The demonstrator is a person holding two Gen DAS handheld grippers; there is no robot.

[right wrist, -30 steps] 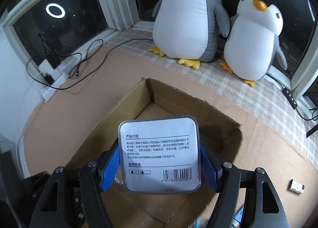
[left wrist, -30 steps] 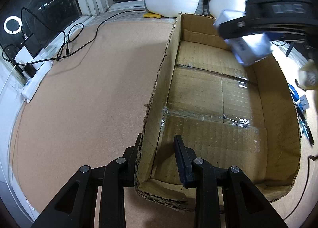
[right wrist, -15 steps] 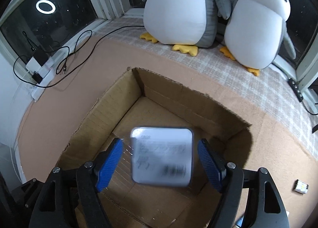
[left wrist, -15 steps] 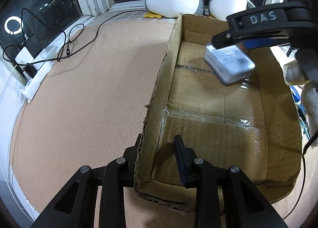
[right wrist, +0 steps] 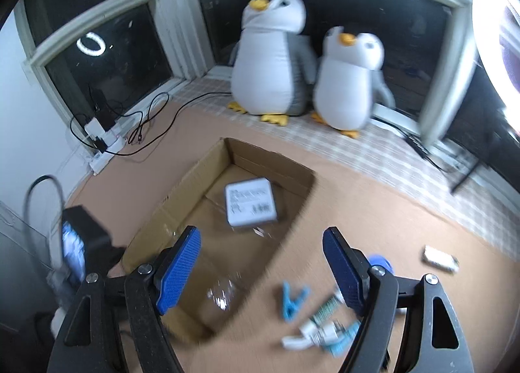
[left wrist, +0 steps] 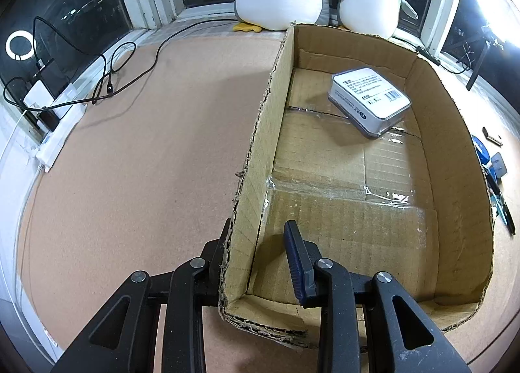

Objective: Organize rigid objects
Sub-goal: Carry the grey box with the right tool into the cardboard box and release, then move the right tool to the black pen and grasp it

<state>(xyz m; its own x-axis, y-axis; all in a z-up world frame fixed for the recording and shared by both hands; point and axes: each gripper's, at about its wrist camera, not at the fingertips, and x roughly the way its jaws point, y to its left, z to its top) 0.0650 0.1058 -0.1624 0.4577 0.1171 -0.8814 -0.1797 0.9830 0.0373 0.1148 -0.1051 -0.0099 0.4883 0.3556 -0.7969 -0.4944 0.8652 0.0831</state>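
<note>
An open cardboard box (left wrist: 260, 132) lies on the brown floor; it also shows in the right wrist view (right wrist: 182, 191). A white and grey product case (left wrist: 369, 96) lies inside it near the far end, label up, also in the right wrist view (right wrist: 251, 205). My left gripper (left wrist: 256, 239) straddles the box's left wall near the front corner, one finger outside and one inside. My right gripper (right wrist: 261, 256) is open and empty, raised above the box's right side.
Two plush penguins (right wrist: 273, 61) sit at the window behind the box. Cables and a power strip (left wrist: 55, 132) lie at the left. Small loose items lie right of the box: a blue clip (right wrist: 292, 303), a white and teal piece (right wrist: 325, 330), a small white block (right wrist: 440, 257).
My right gripper let go of the case, which dropped into the far end of the box. The gripper then rose and moved back to the right. The left gripper has not moved.
</note>
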